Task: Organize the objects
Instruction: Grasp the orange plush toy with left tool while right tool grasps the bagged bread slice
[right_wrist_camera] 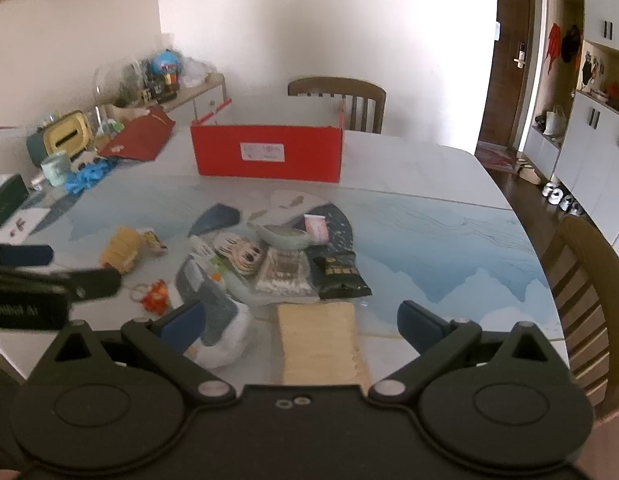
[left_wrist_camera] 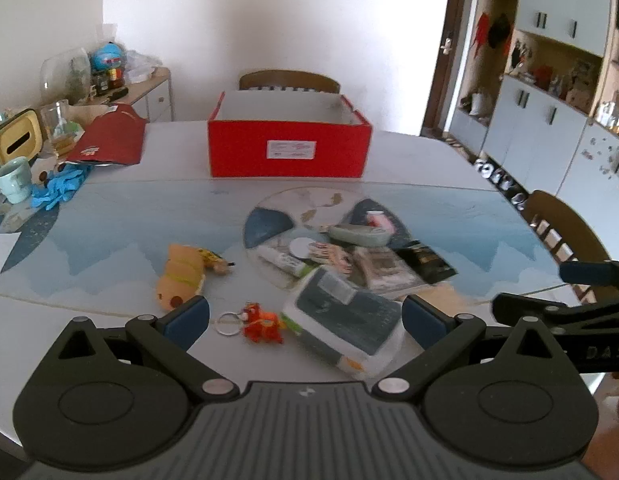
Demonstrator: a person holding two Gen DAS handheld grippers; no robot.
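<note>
An open red box stands at the far middle of the table. Before it lies a pile of small objects: a grey-white device, a black packet, a grey case, a yellow plush toy, an orange keychain and a tan wooden block. My left gripper is open and empty above the keychain and device. My right gripper is open and empty above the wooden block.
A red pouch, a mint mug, blue gloves and a yellow tissue box crowd the table's left side. Wooden chairs stand behind the box and at the right edge. Cabinets line the right wall.
</note>
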